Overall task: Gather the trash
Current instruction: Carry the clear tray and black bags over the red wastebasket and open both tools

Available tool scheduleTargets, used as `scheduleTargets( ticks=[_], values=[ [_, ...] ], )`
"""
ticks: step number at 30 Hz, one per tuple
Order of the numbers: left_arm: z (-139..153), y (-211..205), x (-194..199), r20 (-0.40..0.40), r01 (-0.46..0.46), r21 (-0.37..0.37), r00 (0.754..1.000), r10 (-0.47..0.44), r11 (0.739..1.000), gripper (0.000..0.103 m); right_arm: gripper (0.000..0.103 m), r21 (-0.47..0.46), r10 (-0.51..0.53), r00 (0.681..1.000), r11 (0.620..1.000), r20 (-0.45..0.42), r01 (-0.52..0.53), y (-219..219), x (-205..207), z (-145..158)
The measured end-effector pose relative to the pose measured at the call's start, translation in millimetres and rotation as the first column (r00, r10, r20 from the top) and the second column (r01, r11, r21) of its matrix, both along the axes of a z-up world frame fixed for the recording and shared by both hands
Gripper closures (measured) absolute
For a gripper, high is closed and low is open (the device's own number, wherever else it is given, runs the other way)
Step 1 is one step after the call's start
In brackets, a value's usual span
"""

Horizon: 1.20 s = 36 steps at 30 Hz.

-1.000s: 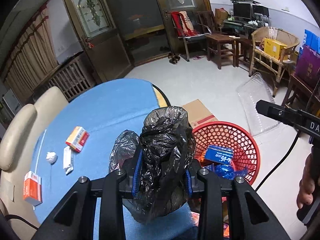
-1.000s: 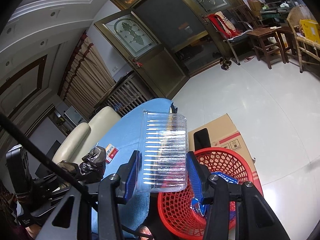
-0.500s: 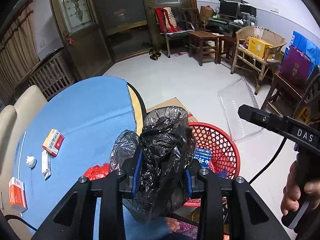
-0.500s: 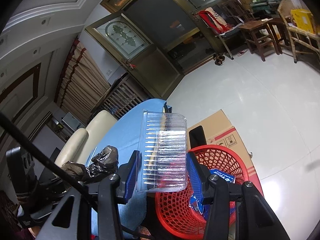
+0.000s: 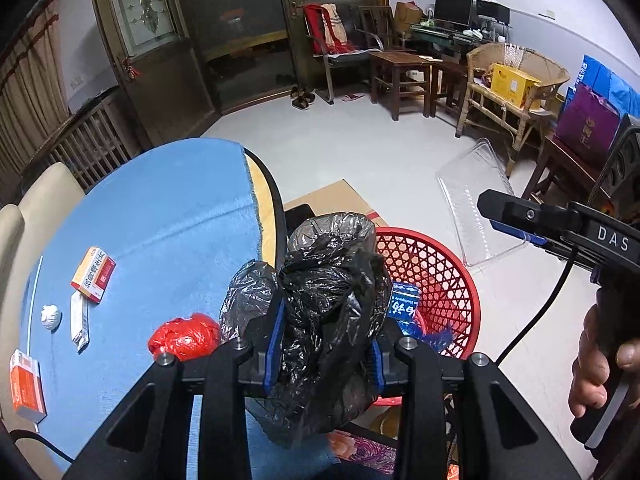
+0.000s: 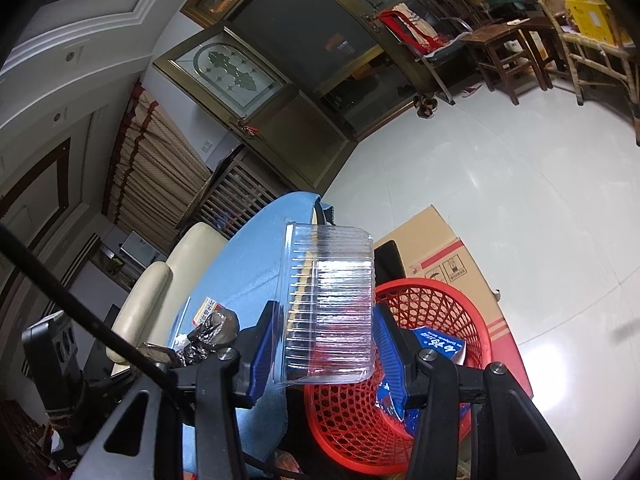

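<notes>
Left gripper clamps a black bag, right gripper a clear tray; blue table, red basket on white floor.

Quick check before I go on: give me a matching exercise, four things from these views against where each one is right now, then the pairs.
Things:
1. black plastic bag
2. clear plastic container
3. blue packet
4. crumpled red wrapper

Places:
A. inside the red basket
B. on the blue tablecloth
C. in the left hand-held gripper
D. in the right hand-held gripper

Pairs: 1-C, 2-D, 3-A, 4-B
</notes>
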<state>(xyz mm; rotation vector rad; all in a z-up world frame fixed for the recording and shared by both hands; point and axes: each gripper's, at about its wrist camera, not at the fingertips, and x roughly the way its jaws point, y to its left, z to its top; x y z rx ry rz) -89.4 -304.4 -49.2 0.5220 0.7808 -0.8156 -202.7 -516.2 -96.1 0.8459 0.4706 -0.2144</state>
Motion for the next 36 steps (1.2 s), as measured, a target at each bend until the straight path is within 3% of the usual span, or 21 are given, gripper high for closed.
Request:
scheduleTargets(
  ticks=[25,32,34,36],
  values=[
    [-16.8,-11.2,2.5,0.007,0.026,0.048,1.000,-0.027,0.999,0.065,0.051,0.052,0.000,1.000,0.999,-0.029,0.002,-3.4,6.6,-13.0],
    [-23.6,-15.2,7.5,-0.039,0.045,0.041,0.998,-0.044,0.998,0.064,0.051,0.090,-0.011,0.999,0.996,-0.051,0.015,-6.1,11.6,-28.2],
    [-25.1,-16.1,8.8,-0.042,0.047,0.041,0.998,-0.045,0.998,0.058,0.050,0.098,-0.014,0.998,0.995,-0.062,0.020,-5.8,14.3,-33.4],
    [-25.4,-16.2,8.5,-0.038,0.045,0.035,0.998,-0.044,0.998,0.044,0.047,0.125,-0.011,0.997,0.992,-0.072,0.020,-6.1,17.3,-40.8]
  ],
)
